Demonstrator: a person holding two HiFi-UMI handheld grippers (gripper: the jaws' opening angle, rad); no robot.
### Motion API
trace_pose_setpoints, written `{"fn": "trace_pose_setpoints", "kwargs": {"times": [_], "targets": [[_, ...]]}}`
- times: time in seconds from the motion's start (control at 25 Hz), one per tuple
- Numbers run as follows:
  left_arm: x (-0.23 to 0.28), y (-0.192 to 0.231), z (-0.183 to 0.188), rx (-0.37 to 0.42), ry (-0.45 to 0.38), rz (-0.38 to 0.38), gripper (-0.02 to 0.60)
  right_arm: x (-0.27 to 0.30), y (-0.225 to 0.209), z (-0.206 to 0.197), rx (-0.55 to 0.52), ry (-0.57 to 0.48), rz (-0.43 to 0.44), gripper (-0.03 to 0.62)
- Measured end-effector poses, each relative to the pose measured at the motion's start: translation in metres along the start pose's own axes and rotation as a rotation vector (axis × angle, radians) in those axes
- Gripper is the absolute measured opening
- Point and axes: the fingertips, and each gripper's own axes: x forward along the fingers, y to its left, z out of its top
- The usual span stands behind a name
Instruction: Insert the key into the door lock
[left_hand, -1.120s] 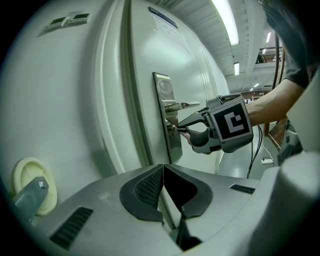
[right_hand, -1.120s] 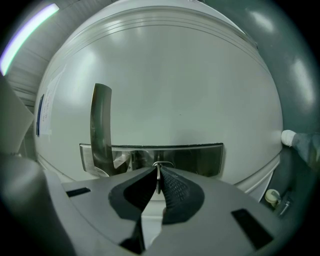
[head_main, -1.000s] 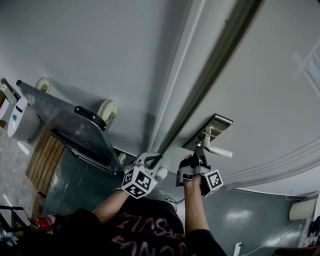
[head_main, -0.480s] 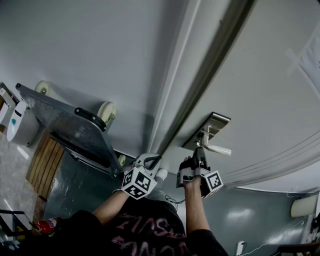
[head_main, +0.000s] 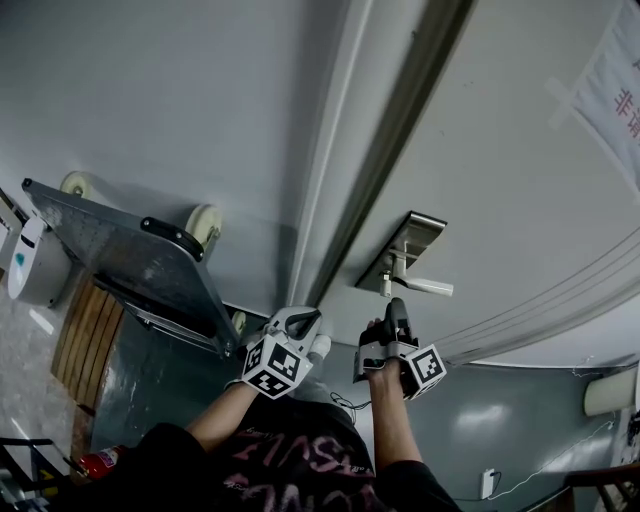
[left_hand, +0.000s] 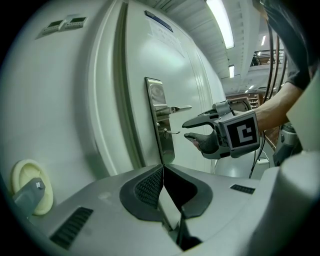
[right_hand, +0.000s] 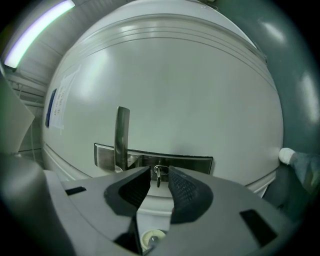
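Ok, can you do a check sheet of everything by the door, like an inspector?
Surface: white door with a paper notice on it.
Job's things: key sits in the lock plate, below the handle.
Clutter: flat trolley stood against the wall; white container beside it.
Grippers: right gripper open, its jaws have just been opening, nothing between them, key just ahead; left gripper shut, empty.
Cables: black cables hang by the person's arm.
Surroundings: ceiling lights overhead.
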Motion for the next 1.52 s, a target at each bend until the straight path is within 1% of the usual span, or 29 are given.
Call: {"fn": "trace_pose_setpoints", "kwargs": {"times": [0.16, 0.48, 0.68, 0.88, 1.16, 1.52], "targets": [[-0.002, -0.003, 0.002, -0.009, -0.007, -0.002, 0.014, -0.011, 0.004, 0.003, -0.083, 0.009, -0.007, 0.143], [-0.003, -0.006, 0.007, -0.044, -0.025, -0.002, 0.014, -0.029, 0.014, 0.004, -0.338, 0.054, -0.036, 0.082], [-0.001, -0.007, 0.015, -0.062, -0.045, -0.004, 0.014, -0.034, 0.029, 0.001, -0.484, 0.084, -0.032, 0.071], [0.001, -0.005, 0.027, -0.061, -0.059, 0.001, 0.014, -0.033, 0.046, -0.004, -0.674, 0.128, -0.023, 0.066], [0.002, 0.002, 0.039, -0.065, -0.064, 0.03, 0.014, -0.04, 0.049, 0.008, -0.92, 0.147, -0.037, 0.066], [-0.005, 0.011, 0.065, -0.045, -0.092, 0.081, 0.012, -0.05, 0.059, 0.016, -1.125, 0.161, -0.027, 0.064]]}}
